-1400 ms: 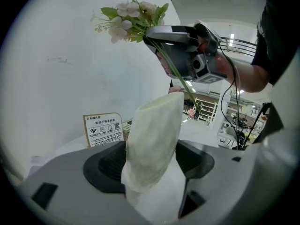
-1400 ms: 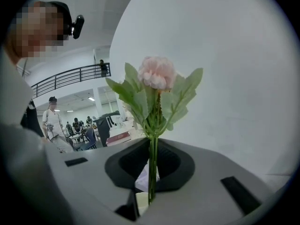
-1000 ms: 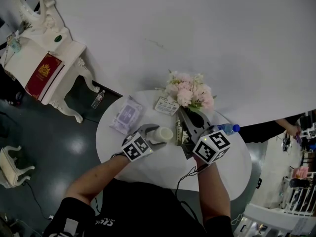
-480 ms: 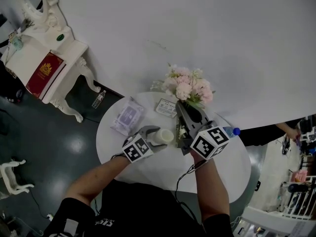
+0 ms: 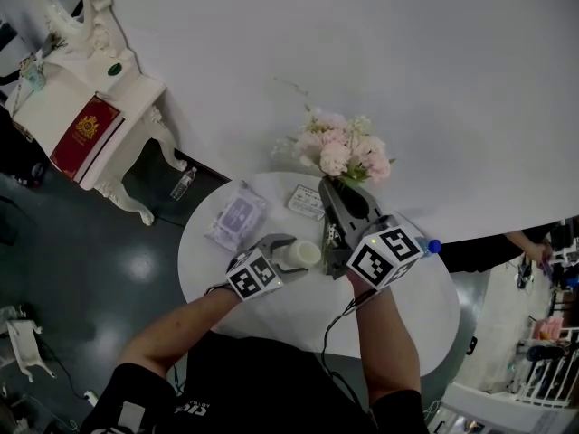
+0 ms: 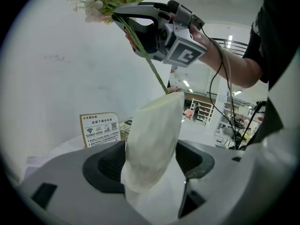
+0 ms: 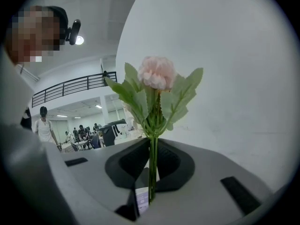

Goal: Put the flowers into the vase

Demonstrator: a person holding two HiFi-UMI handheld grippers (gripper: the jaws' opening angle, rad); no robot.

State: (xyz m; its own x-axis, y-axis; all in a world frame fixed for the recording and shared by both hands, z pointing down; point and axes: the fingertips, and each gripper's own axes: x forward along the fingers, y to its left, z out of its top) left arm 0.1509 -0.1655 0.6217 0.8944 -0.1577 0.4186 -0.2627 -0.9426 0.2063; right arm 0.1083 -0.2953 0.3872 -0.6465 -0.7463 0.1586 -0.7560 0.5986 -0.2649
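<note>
Your left gripper [image 5: 286, 250] is closed on the cream vase [image 6: 157, 130]. Both pads press its sides, and the vase leans slightly between them over the round white table [image 5: 271, 310]. No view shows whether its base rests on the table top. Your right gripper [image 7: 152, 172] has its jaws nearly together, clamped on the thin green stems of the flowers [image 5: 342, 152]. The pink and white heads stand well above the jaws, close to the white wall. In the left gripper view, the stems run down from the right gripper to the mouth of the vase, and their lower ends meet the rim line. You cannot tell from there whether the tips are inside the opening or just behind it. Treat the task as partly done: both things are in hand and the bunch is lined up above the vase, but the flowers are not yet seated and neither grip has been let go. What remains, as a judgement, is to lower the stems fully into the opening, open the right jaws, and leave the vase standing. A packet of wipes [image 5: 235, 215], a small card [image 5: 307, 200] and a blue-capped bottle [image 5: 427, 245] also lie on the table, clear of both grippers.
</note>
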